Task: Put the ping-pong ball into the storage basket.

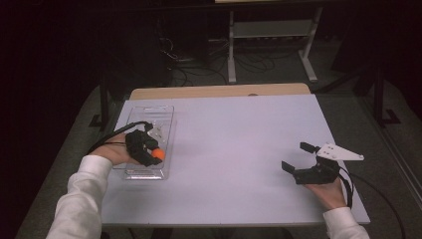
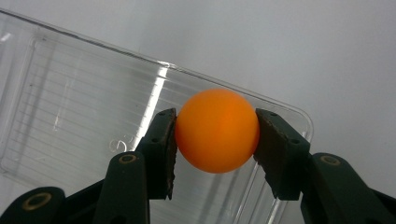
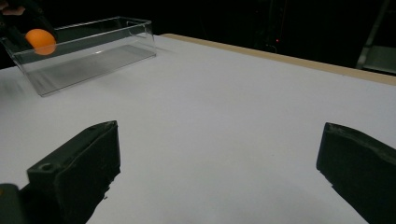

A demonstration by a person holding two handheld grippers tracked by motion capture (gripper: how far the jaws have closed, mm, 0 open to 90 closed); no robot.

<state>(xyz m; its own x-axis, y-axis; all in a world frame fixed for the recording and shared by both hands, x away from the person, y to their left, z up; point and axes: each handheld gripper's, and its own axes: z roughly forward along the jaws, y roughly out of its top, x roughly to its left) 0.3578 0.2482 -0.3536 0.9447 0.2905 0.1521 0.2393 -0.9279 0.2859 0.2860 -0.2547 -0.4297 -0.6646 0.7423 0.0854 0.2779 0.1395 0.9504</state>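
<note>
Looking down from the high view, we see the left gripper [image 1: 149, 151] held over a clear plastic box [image 1: 148, 110] that sits near the left edge of the white table [image 1: 239, 144]. Its jaws are closed on an orange ball [image 1: 158, 154] — the ball sits squarely between the two pads, and in the left gripper view both pads press against the sides of the orange ball [image 2: 217, 130], one on each flank. Beneath it we see the ribbed floor and rounded rim of the clear plastic box [image 2: 70, 107], so the ball hangs above the box's near end; whether it touches the floor of the box we cannot tell.

The right gripper [image 1: 300, 159] rests far off at the right side of the table, low over the bare white surface, with its grey three-cornered plate on top. Its jaws stand wide apart and nothing lies between them — the right gripper view shows plain table [image 3: 224, 116] in the gap. In that same view we find the clear plastic box [image 3: 93, 51] far off at the upper left, with the orange ball [image 3: 41, 41] at its left end.
</note>
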